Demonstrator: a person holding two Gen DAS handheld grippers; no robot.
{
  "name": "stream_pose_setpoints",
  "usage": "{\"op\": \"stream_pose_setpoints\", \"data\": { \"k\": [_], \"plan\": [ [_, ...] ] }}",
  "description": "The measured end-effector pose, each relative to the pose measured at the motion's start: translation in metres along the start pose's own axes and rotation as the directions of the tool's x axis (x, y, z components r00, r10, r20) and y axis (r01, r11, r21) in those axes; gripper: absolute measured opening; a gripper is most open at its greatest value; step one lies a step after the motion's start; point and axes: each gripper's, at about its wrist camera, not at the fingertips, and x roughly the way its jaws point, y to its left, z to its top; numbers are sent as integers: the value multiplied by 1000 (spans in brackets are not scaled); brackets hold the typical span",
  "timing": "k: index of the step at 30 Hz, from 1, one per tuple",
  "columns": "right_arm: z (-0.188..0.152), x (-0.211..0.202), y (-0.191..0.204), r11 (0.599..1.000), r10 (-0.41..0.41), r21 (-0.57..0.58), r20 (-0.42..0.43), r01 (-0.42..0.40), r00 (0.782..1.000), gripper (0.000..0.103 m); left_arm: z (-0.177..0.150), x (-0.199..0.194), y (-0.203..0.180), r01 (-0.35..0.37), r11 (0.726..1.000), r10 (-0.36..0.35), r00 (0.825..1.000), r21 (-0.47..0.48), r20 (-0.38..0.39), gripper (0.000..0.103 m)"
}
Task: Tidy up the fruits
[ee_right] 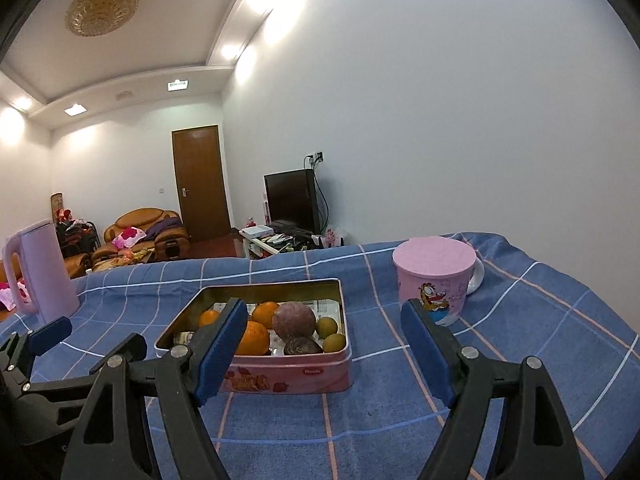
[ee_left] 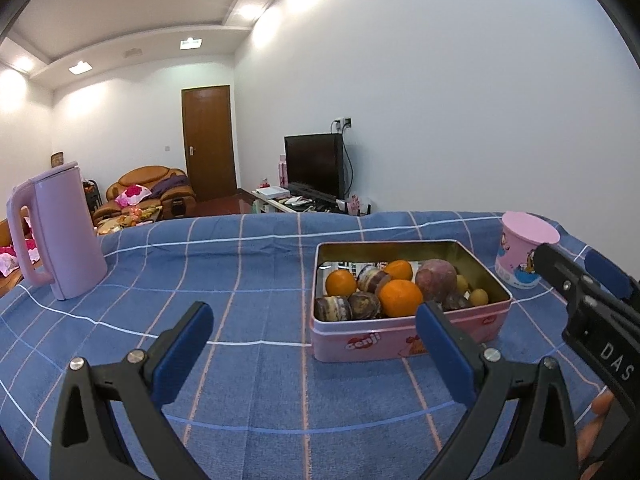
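Observation:
A pink rectangular tin (ee_left: 400, 340) stands on the blue checked cloth and holds several fruits: oranges (ee_left: 400, 298), a large purple fruit (ee_left: 435, 280), dark brown round fruits (ee_left: 364, 306) and small green ones (ee_left: 478, 297). The tin also shows in the right wrist view (ee_right: 280, 378), with the oranges (ee_right: 252, 338) and the purple fruit (ee_right: 293, 320) inside. My left gripper (ee_left: 314, 346) is open and empty, low over the cloth just left of the tin's front. My right gripper (ee_right: 324, 350) is open and empty, in front of the tin.
A pink kettle (ee_left: 60, 236) stands at the far left of the table. A pink lidded cartoon cup (ee_right: 434, 280) stands right of the tin, with a white object behind it. The table's far edge (ee_left: 280, 218) drops off to a living room.

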Motion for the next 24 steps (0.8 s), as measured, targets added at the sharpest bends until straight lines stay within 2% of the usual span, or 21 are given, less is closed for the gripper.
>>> {"op": "stream_pose_setpoints", "data": {
  "k": [9, 13, 18, 24],
  "plan": [
    [0, 0, 0, 1000, -4, 1, -7, 4, 1000, 80, -1, 1, 1, -8, 1000, 8, 1000, -5, -3, 103],
    [-1, 1, 0, 1000, -6, -1, -12, 6, 1000, 80, 0, 6, 1, 12, 1000, -13, 999, -14, -43, 103],
    [0, 1, 0, 1000, -8, -4, -15, 8, 1000, 80, -1, 3, 1, 5, 1000, -5, 1000, -19, -24, 103],
    [0, 1, 0, 1000, -8, -4, -18, 8, 1000, 80, -1, 6, -1, -2, 1000, 2, 999, -15, -37, 103]
  ]
}}
